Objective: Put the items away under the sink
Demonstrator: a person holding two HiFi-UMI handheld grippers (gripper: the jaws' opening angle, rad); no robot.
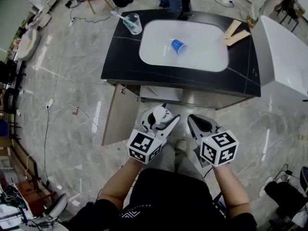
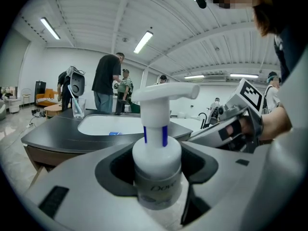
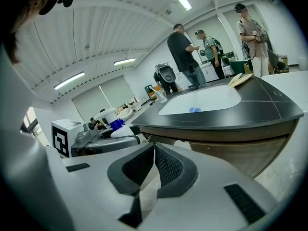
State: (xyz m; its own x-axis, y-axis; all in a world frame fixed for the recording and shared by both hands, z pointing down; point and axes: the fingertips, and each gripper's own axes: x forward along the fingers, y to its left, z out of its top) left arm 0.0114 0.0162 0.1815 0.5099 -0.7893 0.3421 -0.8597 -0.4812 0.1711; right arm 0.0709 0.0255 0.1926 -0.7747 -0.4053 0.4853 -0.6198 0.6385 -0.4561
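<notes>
Left gripper view: gripper [image 2: 157, 170] clamps a white, blue-necked pump bottle [image 2: 157, 150].

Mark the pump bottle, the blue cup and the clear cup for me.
pump bottle [image 2: 156, 158], left gripper view, on its white shoulder below the pump neck.
blue cup [image 1: 178, 46], head view, on its blue side wall.
clear cup [image 1: 134, 24], head view, on its wall near the rim.

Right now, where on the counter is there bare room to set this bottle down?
Bare counter left of the basin, in front of the glass; the front strip along the basin; the right strip before the wood pieces. Both back corners are taken, and a blue cup lies in the basin.
</notes>
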